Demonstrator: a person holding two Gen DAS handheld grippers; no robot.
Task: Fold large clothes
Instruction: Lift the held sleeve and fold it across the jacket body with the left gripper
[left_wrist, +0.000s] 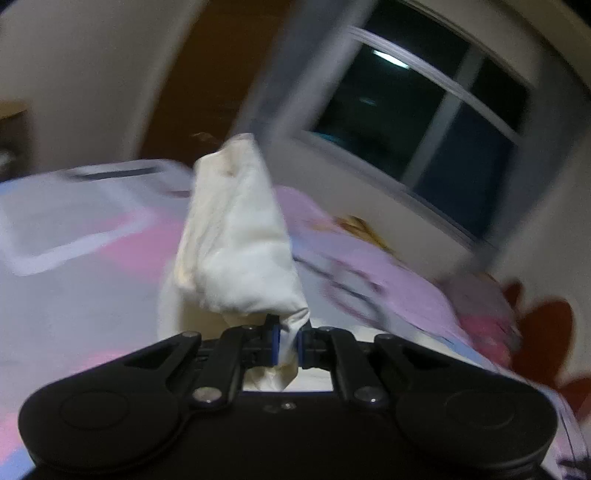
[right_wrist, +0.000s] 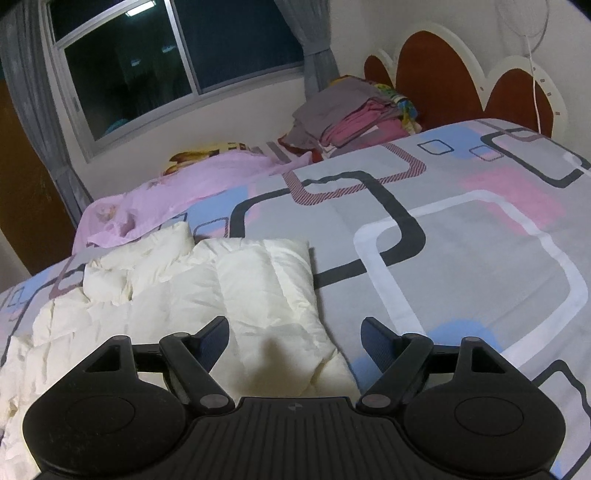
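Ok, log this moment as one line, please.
left claw: shut on cream quilted garment, lifted | right claw: open, empty, above garment | surface: patterned bedspread

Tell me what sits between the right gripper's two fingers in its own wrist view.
The cream quilted garment lies on the bedsheet below the gap; the right gripper is open and not pressing on it, as the right wrist view shows.

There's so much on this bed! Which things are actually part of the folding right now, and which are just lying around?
Part of the job:
- cream padded jacket, spread on the bed
- left tool, pinching a bunch of its cream cloth
- right tool, open above the jacket

Just lying about:
- pink blanket
- pile of clothes near the headboard
- patterned bedspread
- window
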